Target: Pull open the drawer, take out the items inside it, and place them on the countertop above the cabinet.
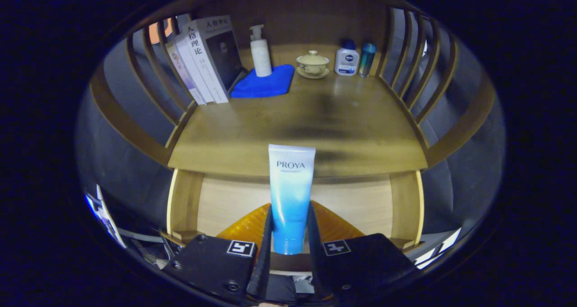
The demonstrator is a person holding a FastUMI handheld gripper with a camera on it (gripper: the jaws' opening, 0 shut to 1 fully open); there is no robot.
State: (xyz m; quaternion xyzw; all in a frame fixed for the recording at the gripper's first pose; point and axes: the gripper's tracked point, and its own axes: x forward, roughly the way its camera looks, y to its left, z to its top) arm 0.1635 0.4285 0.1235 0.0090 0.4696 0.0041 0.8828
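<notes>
We see the tube's (290, 194) cap end hidden between the gripper's (290, 235) clamped fingers; the drawer's (225, 199) interior is blocked below, toward six o'clock.

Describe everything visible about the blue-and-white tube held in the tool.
The blue-and-white plastic squeeze tube stands upright, cap end down, flat crimped end up. It fades from white at the top to deeper blue at the cap and carries printed lettering. Both fingers of the tool press its lower sides, holding it before the wooden countertop.
</notes>
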